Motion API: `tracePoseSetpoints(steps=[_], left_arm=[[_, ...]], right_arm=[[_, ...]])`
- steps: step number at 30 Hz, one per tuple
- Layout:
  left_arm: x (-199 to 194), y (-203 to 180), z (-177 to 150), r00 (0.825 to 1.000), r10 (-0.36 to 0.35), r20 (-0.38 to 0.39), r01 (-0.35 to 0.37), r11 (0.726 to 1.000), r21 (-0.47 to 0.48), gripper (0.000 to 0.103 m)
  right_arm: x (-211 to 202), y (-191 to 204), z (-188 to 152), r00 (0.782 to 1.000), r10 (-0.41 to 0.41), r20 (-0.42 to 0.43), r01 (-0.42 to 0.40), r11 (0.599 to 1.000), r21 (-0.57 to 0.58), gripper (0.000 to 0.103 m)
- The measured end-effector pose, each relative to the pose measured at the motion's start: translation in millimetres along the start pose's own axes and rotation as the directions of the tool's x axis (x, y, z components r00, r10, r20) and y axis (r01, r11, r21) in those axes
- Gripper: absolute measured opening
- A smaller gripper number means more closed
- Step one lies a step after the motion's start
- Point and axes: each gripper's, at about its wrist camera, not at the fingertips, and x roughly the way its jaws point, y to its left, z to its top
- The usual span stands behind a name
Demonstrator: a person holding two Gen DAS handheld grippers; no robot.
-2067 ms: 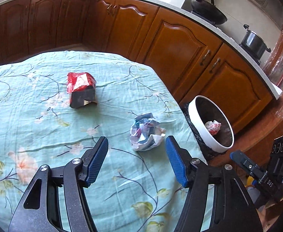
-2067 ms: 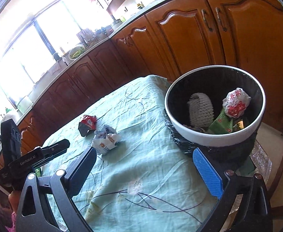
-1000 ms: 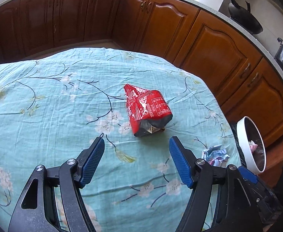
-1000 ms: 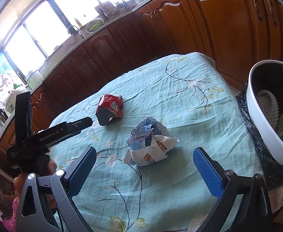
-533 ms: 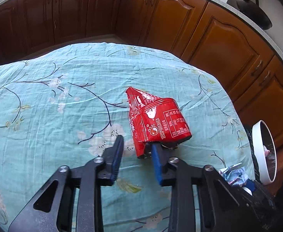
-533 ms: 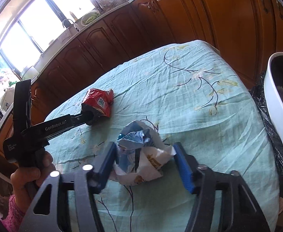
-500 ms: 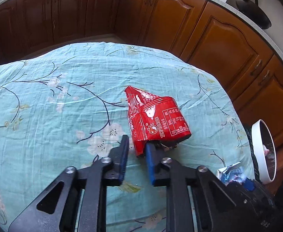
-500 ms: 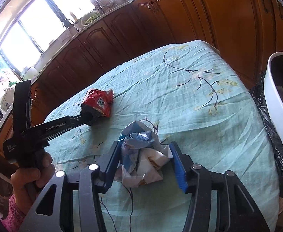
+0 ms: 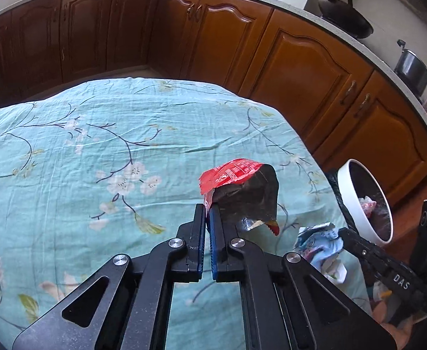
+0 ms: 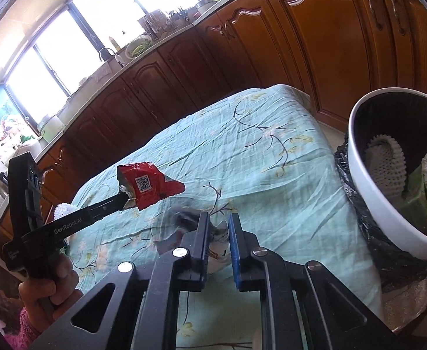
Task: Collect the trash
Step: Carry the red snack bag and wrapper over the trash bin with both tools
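A red snack bag (image 9: 236, 175) hangs just above the teal floral tablecloth (image 9: 82, 145), with my left gripper (image 9: 208, 208) shut on its lower left corner. The right wrist view shows that bag (image 10: 152, 185) held up at the left gripper's tip (image 10: 123, 197). My right gripper (image 10: 217, 226) has its jaws closing on a crumpled blue-and-white wrapper (image 10: 217, 234), squeezed between the pads and partly blurred. In the left wrist view that wrapper (image 9: 318, 242) sits at the table's right edge. A white trash bin (image 10: 359, 175) with a black liner stands beside the table.
The bin (image 9: 349, 192) holds a white foam net, a green packet and a red-and-white wad. Brown kitchen cabinets (image 9: 301, 67) ring the table. A wok and a pot sit on the counter. A person's hand (image 10: 47, 288) grips the left tool.
The left jaws have shut on the red bag's corner and raised it off the cloth. The right jaws have narrowed from wide open onto the crumpled wrapper.
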Motion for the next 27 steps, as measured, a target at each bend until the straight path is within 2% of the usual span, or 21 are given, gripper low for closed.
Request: tracePoseSetpoints(steps=[14, 27], left_arm=[[-30, -27, -14, 0.998, -0.058, 0.017, 0.058, 0.998, 0.04, 0.002], [-39, -87, -19, 0.989, -0.148, 0.02, 0.144, 0.979, 0.142, 0.002]], right_arm=[[-29, -4, -4, 0.999, -0.001, 0.044, 0.001, 1.0, -0.01, 0.009], [-87, -39, 4, 0.985, -0.083, 0.154, 0.079, 0.996, 0.031, 0.008]])
